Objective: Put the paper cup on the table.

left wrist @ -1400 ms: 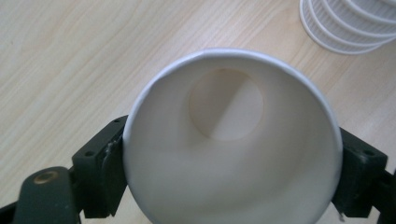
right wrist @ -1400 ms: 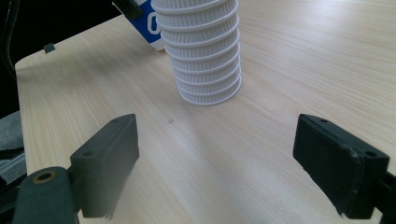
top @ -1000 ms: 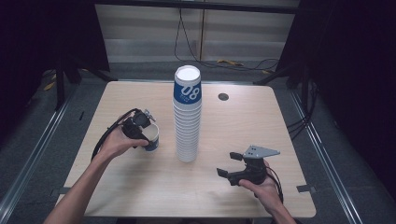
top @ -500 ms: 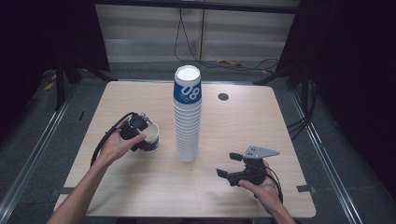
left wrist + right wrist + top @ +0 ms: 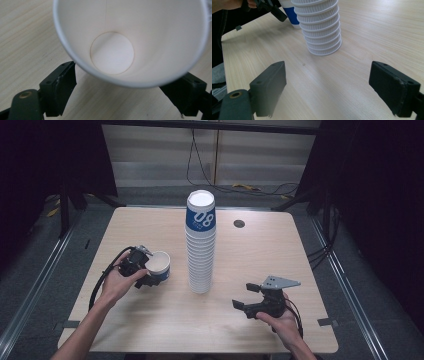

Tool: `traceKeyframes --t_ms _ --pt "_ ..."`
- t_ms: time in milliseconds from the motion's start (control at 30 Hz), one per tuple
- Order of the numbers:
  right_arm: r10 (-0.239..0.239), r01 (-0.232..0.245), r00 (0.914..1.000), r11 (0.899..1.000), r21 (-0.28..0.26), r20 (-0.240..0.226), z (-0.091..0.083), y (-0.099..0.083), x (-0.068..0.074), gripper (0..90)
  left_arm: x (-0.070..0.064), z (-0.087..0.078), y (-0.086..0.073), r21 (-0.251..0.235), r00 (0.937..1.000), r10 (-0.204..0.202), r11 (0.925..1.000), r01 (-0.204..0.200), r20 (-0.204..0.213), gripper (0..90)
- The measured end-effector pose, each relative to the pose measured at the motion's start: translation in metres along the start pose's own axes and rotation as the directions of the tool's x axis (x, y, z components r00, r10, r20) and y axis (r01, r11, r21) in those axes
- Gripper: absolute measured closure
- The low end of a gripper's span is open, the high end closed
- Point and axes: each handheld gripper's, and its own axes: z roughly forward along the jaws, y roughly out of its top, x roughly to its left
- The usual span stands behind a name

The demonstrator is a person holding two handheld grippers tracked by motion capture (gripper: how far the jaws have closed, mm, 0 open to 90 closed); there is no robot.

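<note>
The person's left forearm reaches in from the lower left, wrist bent inward, so that the left gripper [image 5: 142,270] lies low over the pale wooden table [image 5: 150,325] with its jaws around a single white paper cup with a blue band [image 5: 160,265]. The cup stands left of the tall stack of white paper cups [image 5: 201,245], clearly apart from it. In the left gripper view the cup's open mouth [image 5: 130,40] tips toward the camera, showing its round bottom; one black jaw sits at each side, the left one just short of the wall, so I cannot tell whether they press it.

The right hand [image 5: 280,317] rests near the table's front edge, its right gripper [image 5: 252,297] pointing left toward the stack's foot, jaws spread wide and holding nothing. The right gripper view shows the stack's ribbed rims [image 5: 322,30] and the single cup's blue side behind them.
</note>
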Motion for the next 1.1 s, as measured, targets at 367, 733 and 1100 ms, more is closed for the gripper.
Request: traceKeyframes --t_ms 367,733,1100 --pt "0.001 -0.001 0.9998 1.000 0.003 0.020 0.001 -0.001 0.000 14.4 -0.013 -0.006 -0.021 -0.074 0.9999 0.008 0.9972 -0.008 0.010 15.9" --pt "0.005 -0.005 0.9996 1.000 -0.007 0.027 -0.001 -0.001 0.001 14.5 -0.019 -0.017 -0.042 -0.206 0.9998 -0.007 0.9786 0.003 -0.017 15.9" --pt "0.005 -0.005 0.9995 1.000 -0.008 0.033 -0.001 -0.002 0.001 14.2 -0.044 -0.020 -0.057 -0.290 0.9994 -0.002 0.9571 -0.008 -0.034 15.9"
